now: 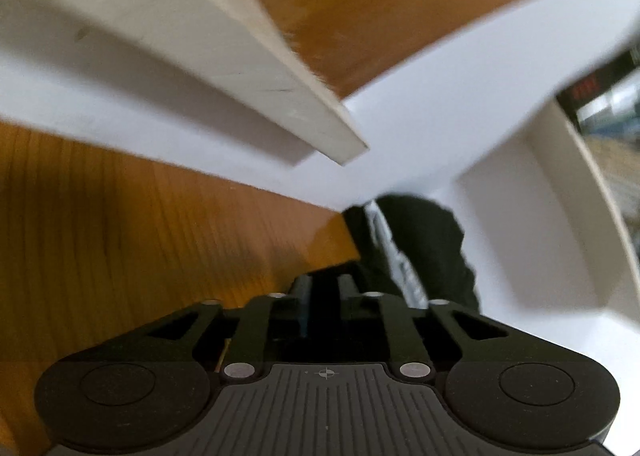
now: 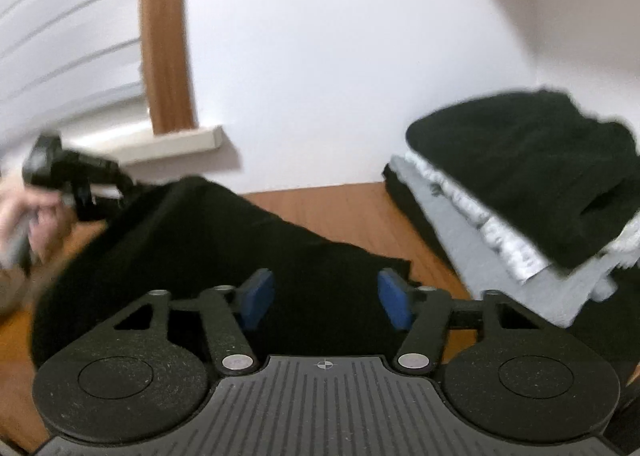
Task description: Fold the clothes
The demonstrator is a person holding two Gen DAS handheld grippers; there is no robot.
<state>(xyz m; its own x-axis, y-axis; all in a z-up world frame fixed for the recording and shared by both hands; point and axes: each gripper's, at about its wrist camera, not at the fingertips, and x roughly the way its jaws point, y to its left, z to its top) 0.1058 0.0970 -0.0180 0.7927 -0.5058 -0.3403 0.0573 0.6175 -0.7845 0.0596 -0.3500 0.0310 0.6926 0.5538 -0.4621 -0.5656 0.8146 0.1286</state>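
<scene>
A black garment (image 2: pixel 200 248) lies spread on the wooden floor (image 2: pixel 352 212), and its far left edge rises towards my left gripper (image 2: pixel 120 186), which a person's hand (image 2: pixel 36 212) holds, blurred. In the left wrist view the left gripper (image 1: pixel 324 290) has its fingers close together, with dark cloth filling the narrow gap, so it is shut on the garment's edge. My right gripper (image 2: pixel 325 298) hovers just above the garment's near part. Its blue pads (image 2: pixel 256 296) stand wide apart and pinch nothing.
A stack of folded clothes (image 2: pixel 520 176), black on top with white and grey layers beneath, sits on the floor at the right, and shows small ahead in the left wrist view as the stack (image 1: pixel 424 248). White wall, a white ledge (image 2: pixel 176 144) and a wooden post (image 2: pixel 164 36) stand behind.
</scene>
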